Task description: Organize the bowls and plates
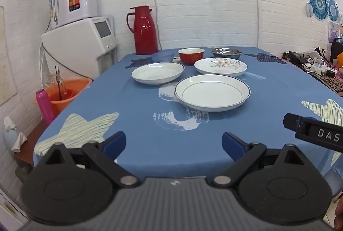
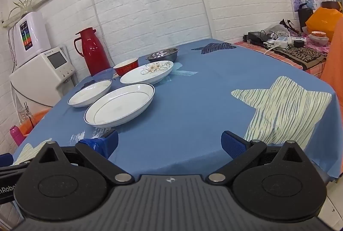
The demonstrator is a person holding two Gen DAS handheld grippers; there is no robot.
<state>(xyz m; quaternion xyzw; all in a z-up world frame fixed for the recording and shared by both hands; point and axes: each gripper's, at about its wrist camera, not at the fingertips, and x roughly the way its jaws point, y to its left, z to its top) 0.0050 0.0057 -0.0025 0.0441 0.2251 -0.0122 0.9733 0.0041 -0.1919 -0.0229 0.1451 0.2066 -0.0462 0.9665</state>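
Three white plates lie on the blue tablecloth: a large rimmed plate (image 1: 212,92) (image 2: 120,104) nearest, a second rimmed plate (image 1: 157,72) (image 2: 90,92) to its left, and a flowered plate (image 1: 220,66) (image 2: 146,71) behind. Further back stand a blue bowl (image 1: 163,56), a red bowl (image 1: 191,55) (image 2: 126,66) and a steel bowl (image 1: 226,52) (image 2: 163,54). My left gripper (image 1: 173,145) is open near the table's front edge, well short of the plates. My right gripper (image 2: 169,143) is open too, with nothing between its fingers; part of it (image 1: 313,132) shows in the left wrist view.
A red thermos jug (image 1: 144,30) (image 2: 91,51) stands at the table's back left. White appliances (image 1: 83,40) and an orange bucket (image 1: 64,93) sit left of the table. A cluttered side surface (image 2: 295,44) with cables lies to the right. Cream star patterns mark the cloth (image 2: 283,106).
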